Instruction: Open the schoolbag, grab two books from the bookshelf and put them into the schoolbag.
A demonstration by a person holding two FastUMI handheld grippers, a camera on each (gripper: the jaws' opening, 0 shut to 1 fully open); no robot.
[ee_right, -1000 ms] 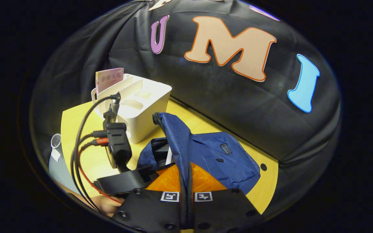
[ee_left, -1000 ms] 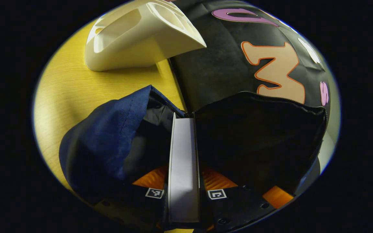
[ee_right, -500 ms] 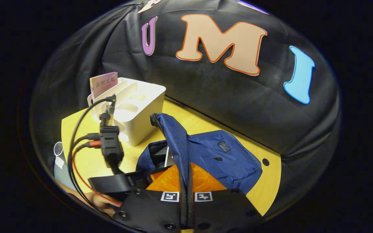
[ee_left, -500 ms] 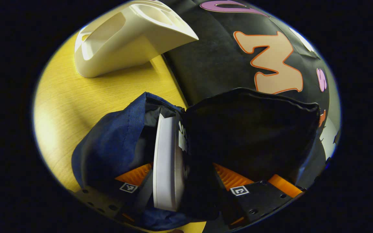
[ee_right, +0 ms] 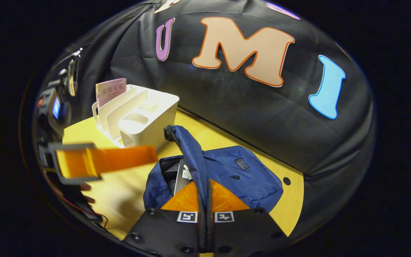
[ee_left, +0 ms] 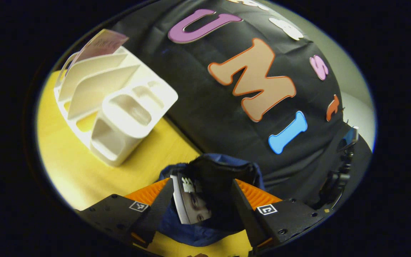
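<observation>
The blue schoolbag lies on the yellow table with its mouth held up. My right gripper is shut on the bag's zipper-edged flap. A book stands inside the opening. In the left gripper view this book sits in the bag between and beyond my left gripper, which is open and touches nothing. The white bookshelf holds one pink book in its far slot. A blurred finger of the left gripper hangs above the table, left of the bag.
The bookshelf with the pink book stands at the back left, close to the bag. The booth's black cloth wall closes off the table's far side. A hand with cables is at the left edge. The right gripper's body shows far right.
My left gripper let go of the book, opened wide and drew back up out of the bag; the book stays inside. The right gripper kept its hold on the flap.
</observation>
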